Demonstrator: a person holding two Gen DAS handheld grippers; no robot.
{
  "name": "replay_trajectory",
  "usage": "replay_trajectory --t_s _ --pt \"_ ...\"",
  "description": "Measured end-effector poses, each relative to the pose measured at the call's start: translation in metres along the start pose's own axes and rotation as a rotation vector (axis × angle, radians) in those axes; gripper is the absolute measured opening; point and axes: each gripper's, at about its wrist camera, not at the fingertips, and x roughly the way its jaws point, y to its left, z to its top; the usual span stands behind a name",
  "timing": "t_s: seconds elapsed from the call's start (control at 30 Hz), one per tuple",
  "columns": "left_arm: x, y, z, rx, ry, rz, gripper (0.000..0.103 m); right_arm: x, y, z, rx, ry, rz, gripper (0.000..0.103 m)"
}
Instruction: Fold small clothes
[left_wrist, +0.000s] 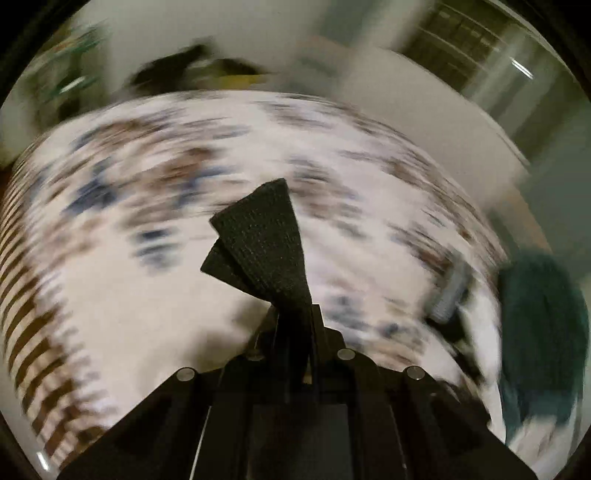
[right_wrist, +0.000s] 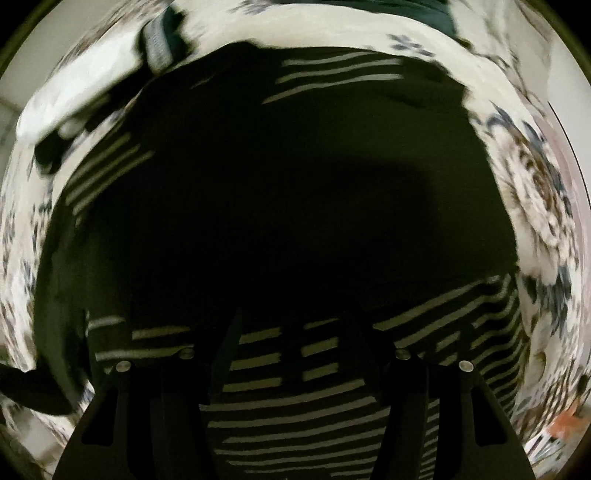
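In the left wrist view my left gripper (left_wrist: 258, 236) is shut, its two black padded fingers (left_wrist: 266, 243) pressed together with nothing seen between them, held above a floral bedsheet (left_wrist: 147, 295); the picture is motion-blurred. In the right wrist view my right gripper (right_wrist: 295, 325) is open, its dark fingers (right_wrist: 225, 343) spread just over a black garment with white stripes (right_wrist: 295, 184) that lies spread on the floral sheet (right_wrist: 535, 184) and fills most of the view.
A dark green cloth (left_wrist: 543, 332) and a grey-banded item (left_wrist: 450, 295) lie at the right of the sheet. Dark clothing (left_wrist: 192, 70) sits at the far edge. A grey ribbed band (right_wrist: 159, 40) and white cloth (right_wrist: 74, 96) lie beyond the striped garment.
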Motion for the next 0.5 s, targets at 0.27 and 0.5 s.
replay_trajectory --t_s 0.27,0.5 --pt "0.031 -0.250 -0.112 0.364 0.241 -0.374 0.006 -0.015 -0.078 0.011 0.149 -0.055 0.003 0.061" --pt "0.030 -0.382 -0.245 0.562 0.480 -0.555 0.007 -0.024 -0.142 0.010 0.203 -0.072 -0.028 0.061"
